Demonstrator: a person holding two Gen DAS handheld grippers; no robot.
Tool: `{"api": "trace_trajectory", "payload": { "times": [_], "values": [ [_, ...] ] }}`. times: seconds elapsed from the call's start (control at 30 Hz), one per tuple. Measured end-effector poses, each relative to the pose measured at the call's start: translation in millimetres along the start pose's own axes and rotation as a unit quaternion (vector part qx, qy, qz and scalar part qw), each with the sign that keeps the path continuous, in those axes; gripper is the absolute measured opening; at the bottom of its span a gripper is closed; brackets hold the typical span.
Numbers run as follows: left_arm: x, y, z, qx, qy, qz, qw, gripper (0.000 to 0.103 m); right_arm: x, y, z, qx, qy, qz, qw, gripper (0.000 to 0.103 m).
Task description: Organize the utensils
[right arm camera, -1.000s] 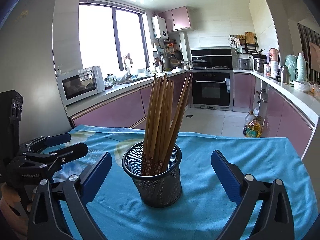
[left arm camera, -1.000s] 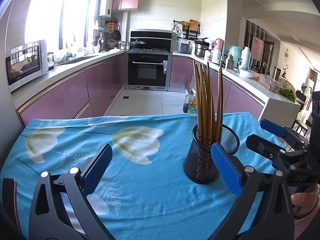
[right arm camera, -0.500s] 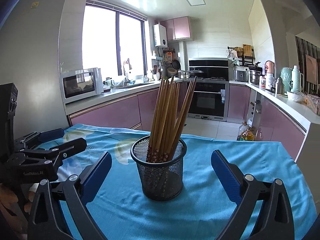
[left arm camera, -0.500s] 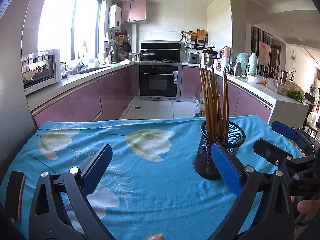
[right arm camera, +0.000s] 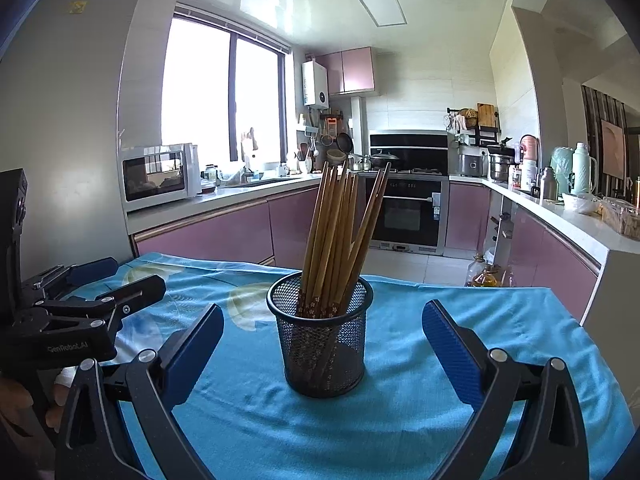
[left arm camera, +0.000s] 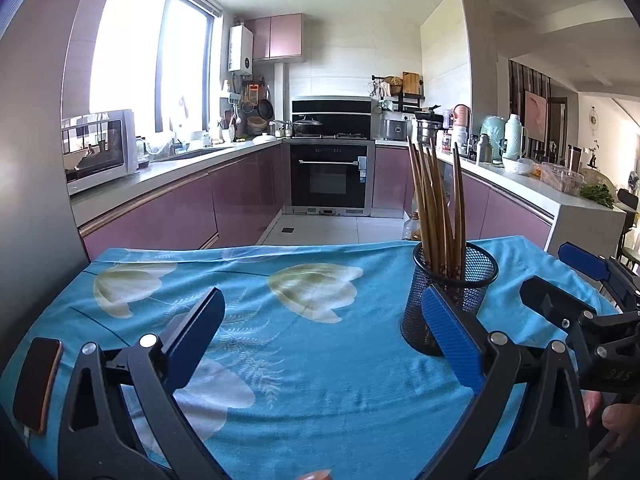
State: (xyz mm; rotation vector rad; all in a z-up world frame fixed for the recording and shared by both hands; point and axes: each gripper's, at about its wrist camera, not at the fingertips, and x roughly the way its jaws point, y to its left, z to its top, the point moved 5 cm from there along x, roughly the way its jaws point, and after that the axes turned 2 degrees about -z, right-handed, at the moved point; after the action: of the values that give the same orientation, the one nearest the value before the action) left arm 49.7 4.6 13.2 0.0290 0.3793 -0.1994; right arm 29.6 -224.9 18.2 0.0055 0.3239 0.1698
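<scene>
The blue-clothed surface carries the mesh cup of chopsticks, now farther from both cameras than a second ago. The right tongs and left tongs have drawn back, both spread wide and empty.

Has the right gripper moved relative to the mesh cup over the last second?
Yes. In the right wrist view the mesh cup now looks smaller and sits higher between the open right gripper fingers, so the gripper backed away from it.
</scene>
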Motion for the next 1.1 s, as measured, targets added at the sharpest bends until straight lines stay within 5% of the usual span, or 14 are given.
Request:
{"api": "trace_trajectory", "payload": {
  "times": [0.53, 1.1],
  "values": [
    [-25, -2, -3, 0.015, -0.053, 0.02, 0.9983, 0.097, -11, 6, 2, -0.002, -0.024, -0.017, 1.0, 0.096],
    [-36, 6, -6, 0.006, -0.065, 0.022, 0.9976, 0.097, -16, 6, 3, 0.003, -0.031, -0.024, 0.999, 0.096]
  ]
}}
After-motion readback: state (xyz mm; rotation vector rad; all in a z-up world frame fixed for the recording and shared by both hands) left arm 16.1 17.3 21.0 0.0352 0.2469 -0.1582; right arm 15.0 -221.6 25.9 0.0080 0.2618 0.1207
